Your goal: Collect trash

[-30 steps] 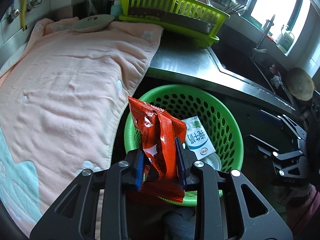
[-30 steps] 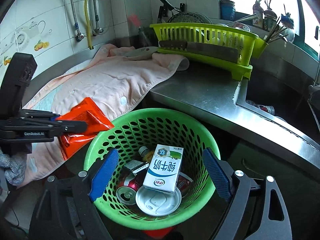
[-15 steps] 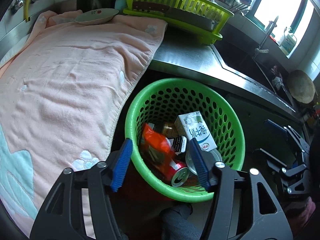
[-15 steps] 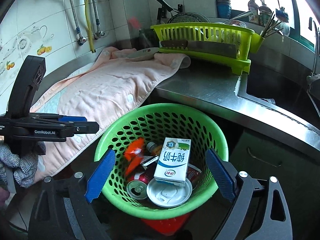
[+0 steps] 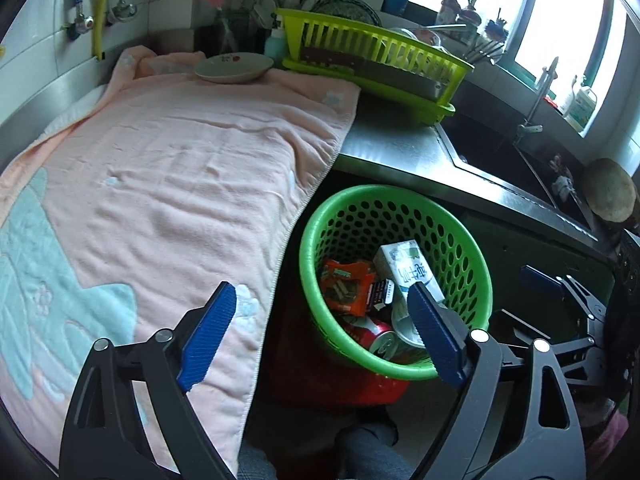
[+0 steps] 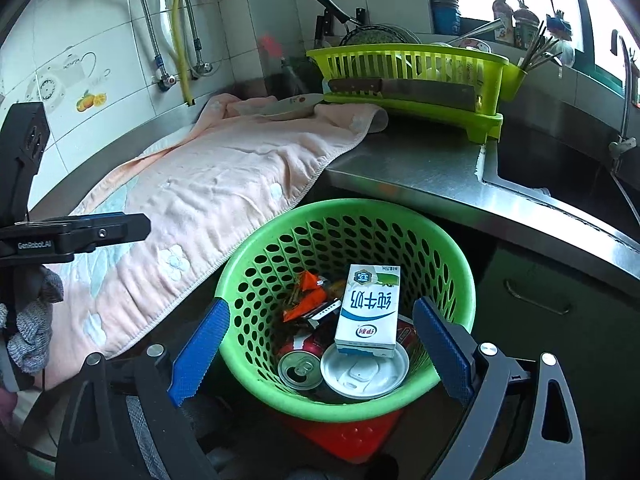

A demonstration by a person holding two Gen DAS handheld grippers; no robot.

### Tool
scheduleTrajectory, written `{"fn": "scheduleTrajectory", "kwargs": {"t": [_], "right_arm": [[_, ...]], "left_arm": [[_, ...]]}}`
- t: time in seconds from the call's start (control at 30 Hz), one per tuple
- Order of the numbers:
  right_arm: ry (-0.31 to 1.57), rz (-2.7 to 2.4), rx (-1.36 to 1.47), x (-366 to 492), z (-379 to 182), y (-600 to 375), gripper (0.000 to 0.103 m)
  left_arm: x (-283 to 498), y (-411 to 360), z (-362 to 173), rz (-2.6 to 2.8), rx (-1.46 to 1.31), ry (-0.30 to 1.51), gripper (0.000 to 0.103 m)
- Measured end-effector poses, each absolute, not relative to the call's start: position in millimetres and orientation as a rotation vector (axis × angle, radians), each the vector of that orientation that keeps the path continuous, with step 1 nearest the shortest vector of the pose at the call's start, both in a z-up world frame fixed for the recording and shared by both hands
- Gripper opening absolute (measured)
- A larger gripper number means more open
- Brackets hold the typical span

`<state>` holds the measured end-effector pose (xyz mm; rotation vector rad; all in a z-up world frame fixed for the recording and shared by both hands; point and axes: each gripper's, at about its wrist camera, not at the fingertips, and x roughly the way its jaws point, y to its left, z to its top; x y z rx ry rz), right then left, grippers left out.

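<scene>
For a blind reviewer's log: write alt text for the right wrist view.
The open right gripper hovers over a green perforated basket holding a milk carton, orange snack wrapper, soda can and white lid. A pink towel covers the counter behind.

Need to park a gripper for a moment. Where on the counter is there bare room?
The pink towel is bare from the plate down to its near edge. A steel strip lies free between towel, dish rack and sink. The green basket is crowded.
</scene>
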<state>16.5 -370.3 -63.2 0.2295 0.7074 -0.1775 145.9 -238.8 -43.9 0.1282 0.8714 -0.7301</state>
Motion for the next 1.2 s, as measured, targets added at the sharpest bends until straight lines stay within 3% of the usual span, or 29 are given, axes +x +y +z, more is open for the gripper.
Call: {"fn": "scheduleTrajectory", "kwargs": {"t": [0.3, 1.2], "right_arm": [[0.713, -0.182, 0.224, 13.6, -58.1, -355.8, 0.093], [0.73, -0.193, 0.189, 6.6, -47.6, -321.5, 0.093]], "left_arm": [[129.8, -207.4, -26.9, -0.632, 0.142, 0.806, 0.097], [94.1, -136.8, -21.6, -0.443, 0.149, 0.733, 0.098]]}}
